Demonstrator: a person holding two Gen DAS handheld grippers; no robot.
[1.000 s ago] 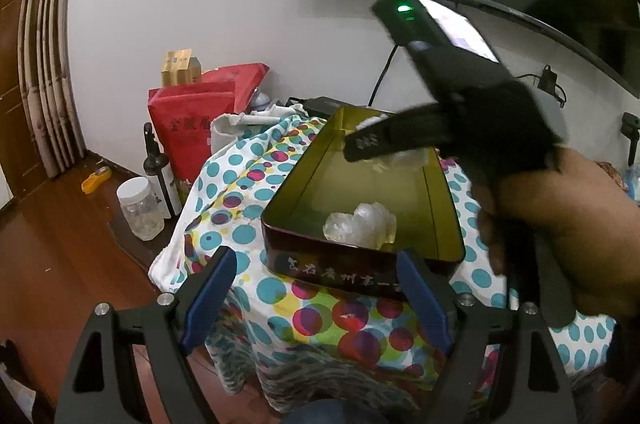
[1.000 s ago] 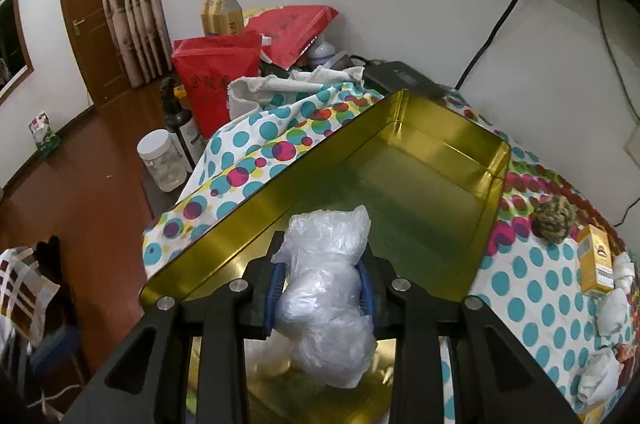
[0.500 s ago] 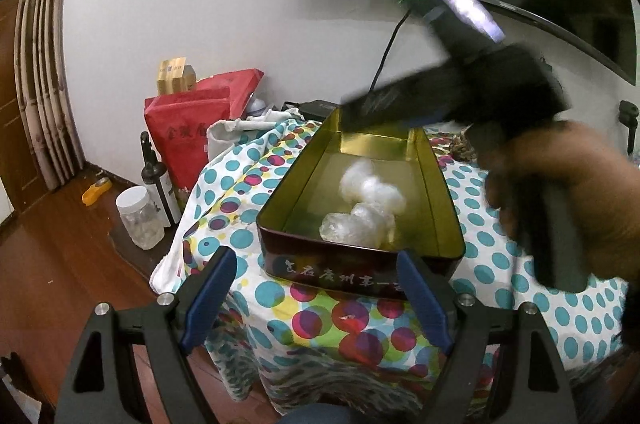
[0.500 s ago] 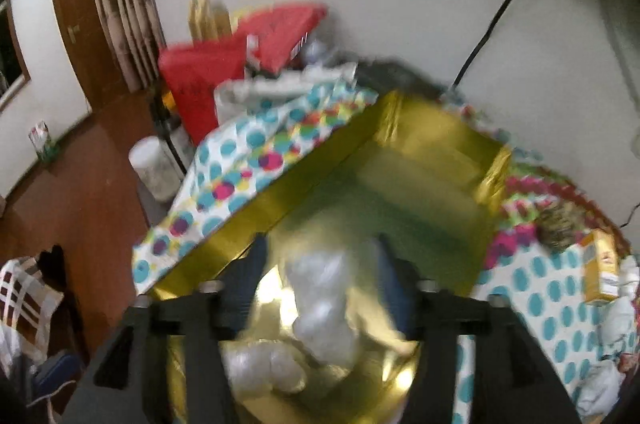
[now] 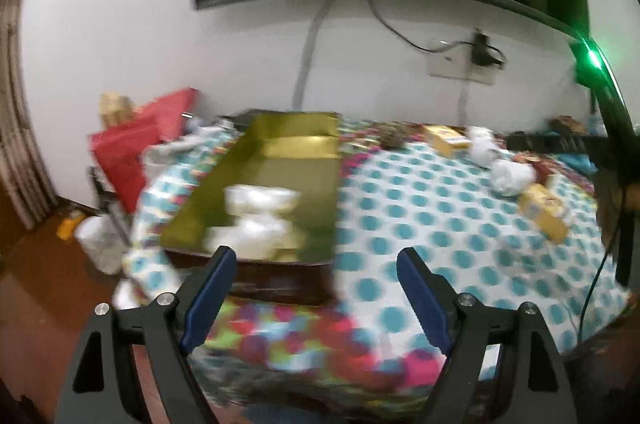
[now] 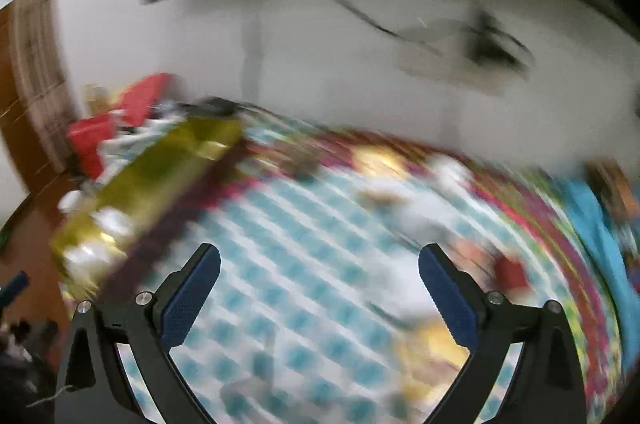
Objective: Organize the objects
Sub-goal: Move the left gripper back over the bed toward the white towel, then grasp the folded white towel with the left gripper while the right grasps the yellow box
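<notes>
Right claw [image 6: 319, 264] now wide, empty; its plastic bundle [image 5: 260, 202] left in gold tin [image 5: 280, 168]. Left claw [image 5: 316, 266] wide.

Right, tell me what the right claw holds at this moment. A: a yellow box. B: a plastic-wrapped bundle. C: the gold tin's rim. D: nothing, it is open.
D: the right claw stands wide open, with only the dotted tablecloth visible between its blue pads.

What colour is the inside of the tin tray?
Gold-yellow inside the rectangular metal tin tray; clearest in the left wrist view.
</notes>
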